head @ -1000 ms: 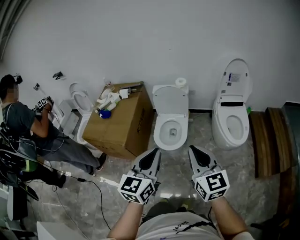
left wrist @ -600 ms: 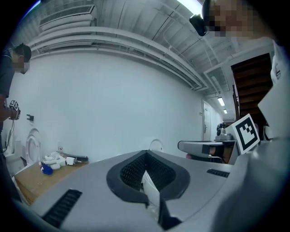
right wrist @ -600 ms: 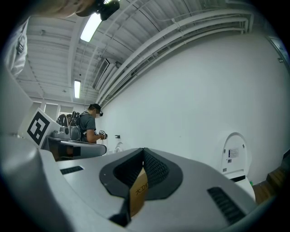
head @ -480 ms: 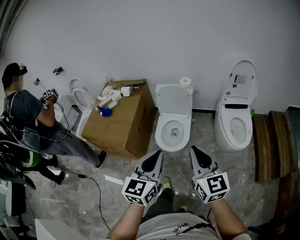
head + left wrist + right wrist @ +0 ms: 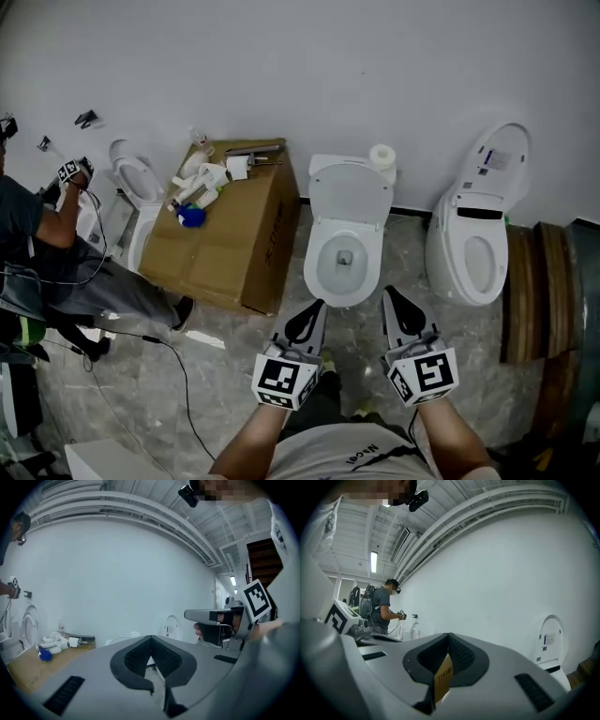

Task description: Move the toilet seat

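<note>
Two grippers, left (image 5: 314, 306) and right (image 5: 389, 293), were held pressed together and empty before the middle toilet (image 5: 343, 277). A cardboard box (image 5: 230, 248) was set just left of it.

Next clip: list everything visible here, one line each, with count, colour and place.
middle toilet: one, white, at the wall straight ahead, lid up
right toilet: one, white, at the wall, lid up
left toilet: one, white, beside the other person
cardboard box: one, brown, left of the middle toilet
fittings: several, white, one blue, on the box
paper roll: one, white, on the middle toilet's tank
wooden boards: brown, far right
other person: one, dark top, far left
left gripper: grey, shut, empty
right gripper: grey, shut, empty
</note>
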Motion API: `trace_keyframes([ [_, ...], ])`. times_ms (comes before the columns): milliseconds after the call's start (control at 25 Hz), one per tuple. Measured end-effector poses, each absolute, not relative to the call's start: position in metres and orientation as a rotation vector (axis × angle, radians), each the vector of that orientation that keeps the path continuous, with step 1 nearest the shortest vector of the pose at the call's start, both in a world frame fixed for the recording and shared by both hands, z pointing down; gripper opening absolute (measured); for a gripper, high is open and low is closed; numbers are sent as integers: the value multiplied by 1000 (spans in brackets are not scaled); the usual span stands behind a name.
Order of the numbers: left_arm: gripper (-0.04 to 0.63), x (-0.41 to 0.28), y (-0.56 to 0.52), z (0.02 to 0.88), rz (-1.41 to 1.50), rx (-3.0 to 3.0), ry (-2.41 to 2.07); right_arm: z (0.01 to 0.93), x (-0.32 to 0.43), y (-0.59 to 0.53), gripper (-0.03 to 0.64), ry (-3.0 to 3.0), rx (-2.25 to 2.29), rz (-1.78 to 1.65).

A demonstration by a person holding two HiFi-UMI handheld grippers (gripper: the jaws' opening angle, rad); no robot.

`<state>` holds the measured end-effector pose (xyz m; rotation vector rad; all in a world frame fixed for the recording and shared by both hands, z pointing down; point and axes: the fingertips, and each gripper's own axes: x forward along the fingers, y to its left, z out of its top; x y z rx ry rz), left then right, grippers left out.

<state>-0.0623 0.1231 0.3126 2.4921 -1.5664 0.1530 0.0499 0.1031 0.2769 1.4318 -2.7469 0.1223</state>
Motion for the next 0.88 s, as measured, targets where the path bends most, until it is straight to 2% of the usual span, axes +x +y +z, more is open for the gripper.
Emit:
trace_keyframes([
  [240,9,-91,56,360,243,2496,-1482,306,12,39,14,-2695,1453,149],
  [400,9,-102,21,406,163,2394,-1376,331,-8,7,14,-2683,1436,134],
  [880,9,-141,-30,631,149,2007,-1398,479,-53,-71,14,-2687,1317,182],
])
